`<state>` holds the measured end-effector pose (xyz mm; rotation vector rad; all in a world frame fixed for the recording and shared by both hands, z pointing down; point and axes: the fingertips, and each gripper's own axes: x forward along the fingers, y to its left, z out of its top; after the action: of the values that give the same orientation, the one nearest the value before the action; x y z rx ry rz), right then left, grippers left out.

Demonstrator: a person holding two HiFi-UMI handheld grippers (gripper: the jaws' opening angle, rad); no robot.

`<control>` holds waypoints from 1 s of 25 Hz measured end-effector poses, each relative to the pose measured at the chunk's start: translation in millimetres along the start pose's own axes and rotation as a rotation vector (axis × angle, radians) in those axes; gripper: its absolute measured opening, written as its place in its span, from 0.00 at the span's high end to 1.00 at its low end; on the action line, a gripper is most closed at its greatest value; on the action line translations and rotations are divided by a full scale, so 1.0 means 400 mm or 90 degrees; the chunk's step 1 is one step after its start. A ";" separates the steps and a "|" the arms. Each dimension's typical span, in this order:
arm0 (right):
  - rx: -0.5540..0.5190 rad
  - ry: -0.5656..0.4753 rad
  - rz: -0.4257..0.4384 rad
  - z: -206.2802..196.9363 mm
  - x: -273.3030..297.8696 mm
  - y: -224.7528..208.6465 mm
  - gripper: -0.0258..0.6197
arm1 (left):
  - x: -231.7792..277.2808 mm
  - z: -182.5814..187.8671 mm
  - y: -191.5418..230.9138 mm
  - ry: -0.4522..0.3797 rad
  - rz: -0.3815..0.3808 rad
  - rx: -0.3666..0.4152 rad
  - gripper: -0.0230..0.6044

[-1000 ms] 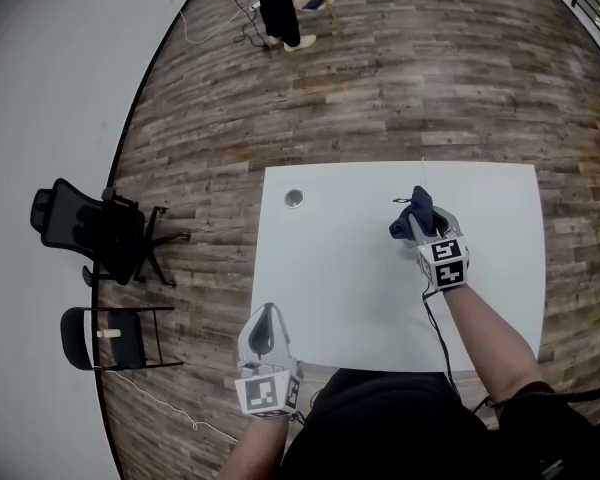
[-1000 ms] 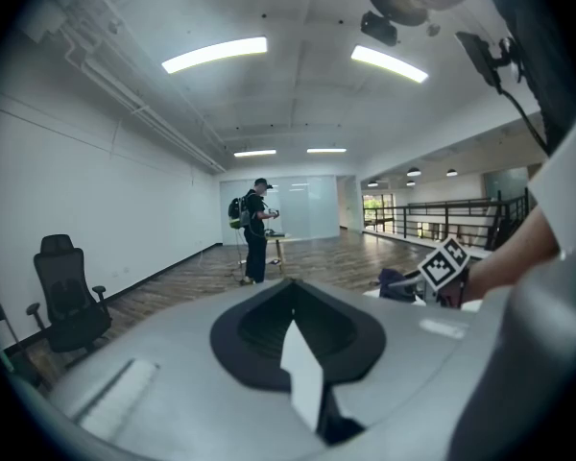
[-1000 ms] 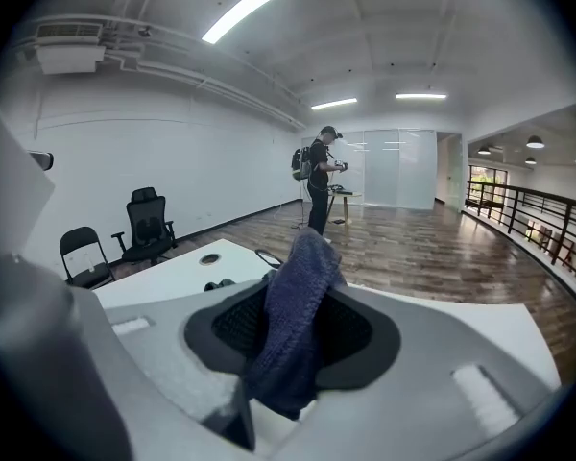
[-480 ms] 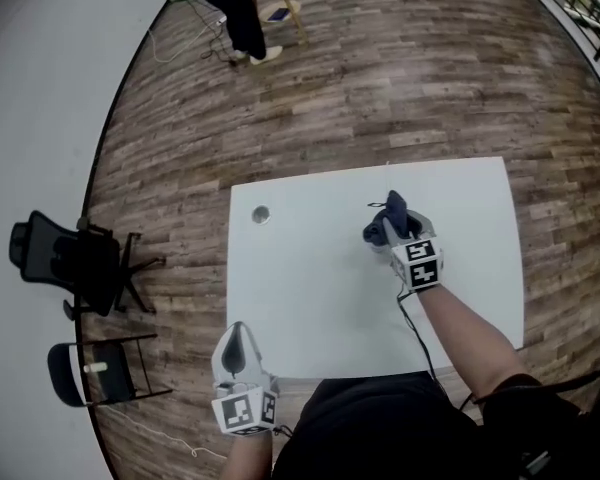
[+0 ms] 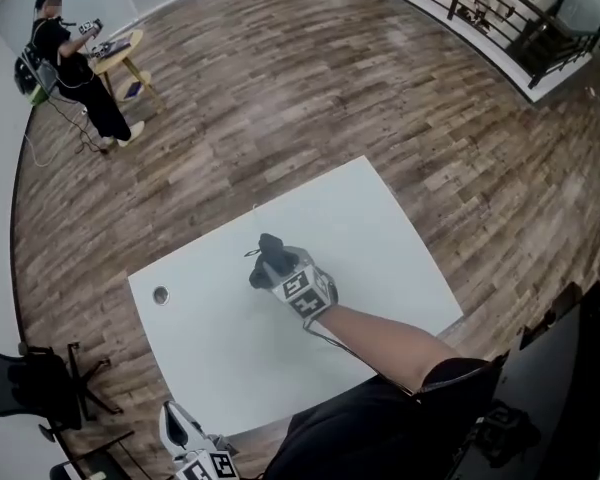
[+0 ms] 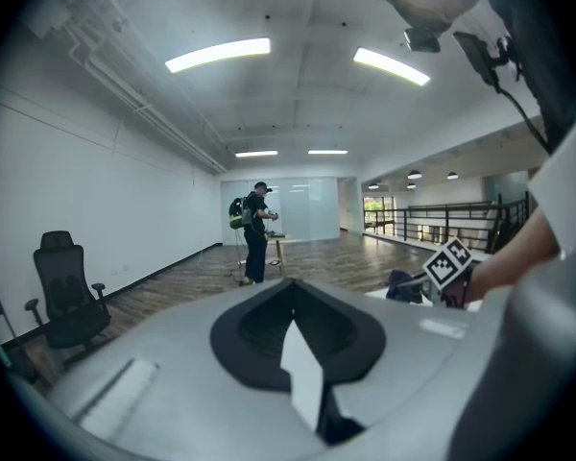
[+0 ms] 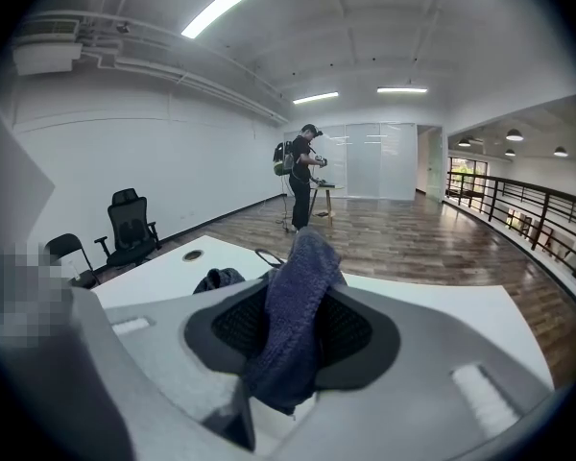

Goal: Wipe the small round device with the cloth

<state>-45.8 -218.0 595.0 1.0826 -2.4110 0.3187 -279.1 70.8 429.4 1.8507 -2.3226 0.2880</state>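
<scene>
Right gripper (image 5: pixel 270 266) was out over the middle of the white desk (image 5: pixel 380 238), and its jaws were pinching a dark blue cloth (image 5: pixel 269 252). In the right gripper view you could see it properly: the cloth (image 7: pixel 293 325) was bunched between the two jaws, poking up above them and hanging down below. There was also a dark lump just past the left jaw, probably more of the same cloth, but I couldn't say for sure from that angle.

The small round device (image 5: pixel 161 294) sat flat on the desk close to its left edge in the head view, well apart from the cloth and with nothing touching it. From the right gripper view it showed as a little ring (image 7: pixel 193 254) off to the left of the jaws.

Left gripper (image 5: pixel 175 426) was down at the bottom of the head view, off the desk near its front corner. Its own view had the jaws (image 6: pixel 293 332) pressed together with nothing between them.

In the background, a person (image 5: pixel 75 68) stood on the wooden floor by a small table, and an office chair (image 5: pixel 25 388) was over by the wall.
</scene>
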 end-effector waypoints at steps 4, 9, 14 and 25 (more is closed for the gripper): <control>-0.004 0.003 -0.012 -0.007 -0.006 -0.009 0.75 | 0.000 0.003 -0.004 -0.002 -0.002 0.003 0.95; 0.003 0.007 -0.017 -0.025 -0.018 -0.013 0.75 | -0.013 0.001 -0.010 0.001 -0.001 0.004 0.95; 0.002 0.017 -0.030 -0.061 -0.051 -0.048 0.75 | -0.026 -0.031 -0.028 0.002 0.000 -0.005 0.95; -0.005 0.117 -0.008 -0.201 -0.049 -0.030 0.75 | -0.022 -0.039 -0.029 0.008 0.001 -0.006 0.95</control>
<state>0.9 -181.8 654.4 1.0183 -2.2403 0.3865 -265.6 80.6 443.0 1.8368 -2.3138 0.2872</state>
